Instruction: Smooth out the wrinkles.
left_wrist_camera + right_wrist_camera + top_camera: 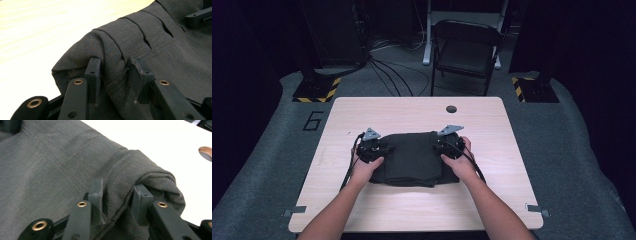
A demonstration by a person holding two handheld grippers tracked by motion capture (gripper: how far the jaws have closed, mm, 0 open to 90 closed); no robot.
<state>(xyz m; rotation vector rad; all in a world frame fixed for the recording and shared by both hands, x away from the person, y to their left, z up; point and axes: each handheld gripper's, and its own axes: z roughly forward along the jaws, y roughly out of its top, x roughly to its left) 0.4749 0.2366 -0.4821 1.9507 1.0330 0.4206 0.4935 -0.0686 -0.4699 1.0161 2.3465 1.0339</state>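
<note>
A folded dark grey garment lies mid-bench, a hand at each end. The left tongs straddle a bunched fold at its left edge; the right tongs bracket its right edge. Whether either pair pinches the cloth can't be told.

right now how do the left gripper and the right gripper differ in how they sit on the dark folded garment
The left gripper sits at the folded garment's left edge, the right gripper at its right edge. In the left gripper view the cloth between the jaws is pleated, while in the right gripper view it is a rolled fold beside a stitched seam. The table's round hole lies nearer the right gripper than the left. Both have a ridge of cloth between their jaws.
</note>
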